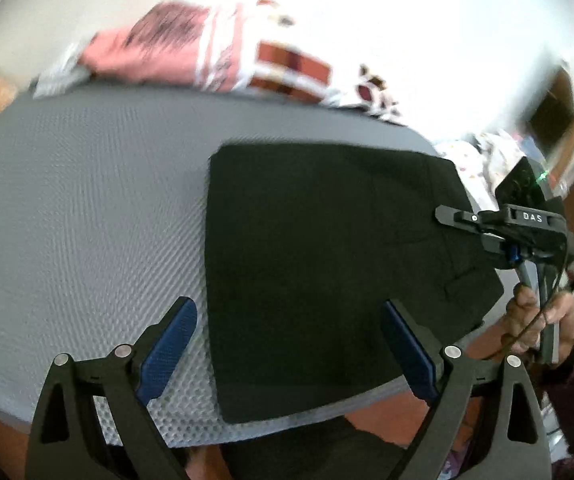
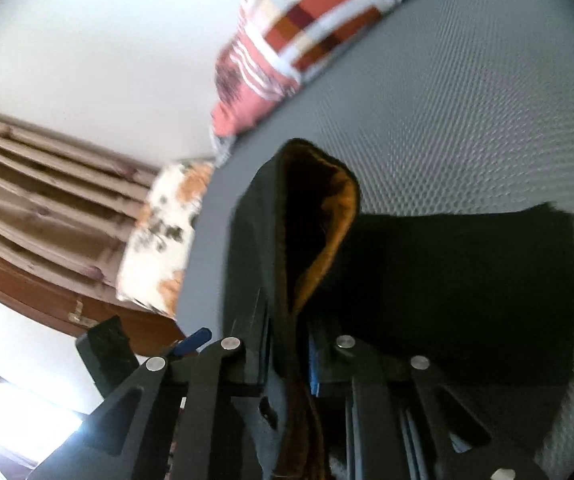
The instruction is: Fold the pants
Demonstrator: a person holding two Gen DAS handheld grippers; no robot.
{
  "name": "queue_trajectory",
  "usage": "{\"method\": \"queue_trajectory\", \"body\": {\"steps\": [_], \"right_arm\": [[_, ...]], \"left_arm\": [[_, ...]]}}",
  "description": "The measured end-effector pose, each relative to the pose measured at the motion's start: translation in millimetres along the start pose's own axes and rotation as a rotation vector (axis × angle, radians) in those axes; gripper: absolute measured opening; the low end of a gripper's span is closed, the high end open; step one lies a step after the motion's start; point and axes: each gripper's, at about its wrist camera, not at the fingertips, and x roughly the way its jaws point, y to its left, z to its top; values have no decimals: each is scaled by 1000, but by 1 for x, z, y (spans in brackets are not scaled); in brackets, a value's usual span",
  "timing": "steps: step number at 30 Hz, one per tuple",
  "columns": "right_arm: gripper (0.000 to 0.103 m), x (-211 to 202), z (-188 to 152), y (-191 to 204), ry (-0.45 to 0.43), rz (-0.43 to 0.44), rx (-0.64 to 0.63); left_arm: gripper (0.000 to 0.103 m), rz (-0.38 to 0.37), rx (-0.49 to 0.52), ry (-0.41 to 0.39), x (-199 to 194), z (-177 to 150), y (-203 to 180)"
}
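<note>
You've got a grey textured mat as the work surface. At its far edge lies a pink striped pillow touching a checked red-and-white blanket (both blurred). Floral orange-and-white cushion sits just beside the mat's edge, brown wooden furniture behind it.

Daylight floods both fisheye views; the wall above the bed's far edge blows out to white; motion blur smears the pillows; the black pants lose detail; edges curve into dark corners.
</note>
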Motion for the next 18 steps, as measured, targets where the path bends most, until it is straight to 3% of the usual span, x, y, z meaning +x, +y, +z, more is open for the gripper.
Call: {"method": "queue_trajectory", "body": {"steps": [4,8,12,18], "right_arm": [[14,-44,-2,-11,-55,-15,17],[14,-59,-10,-46,-63,-79,81],[14,-58,-16,-73,-78,-66,153],[14,-69,-13,-47,-98,-53,85]], "left_arm": [[92,-21,127,14,11,6,-38],[92,-13,199,70,41,-1,-57],[92,1,178,132,61,-6,-54],[92,-17,128,87,50,-1,-47]]}}
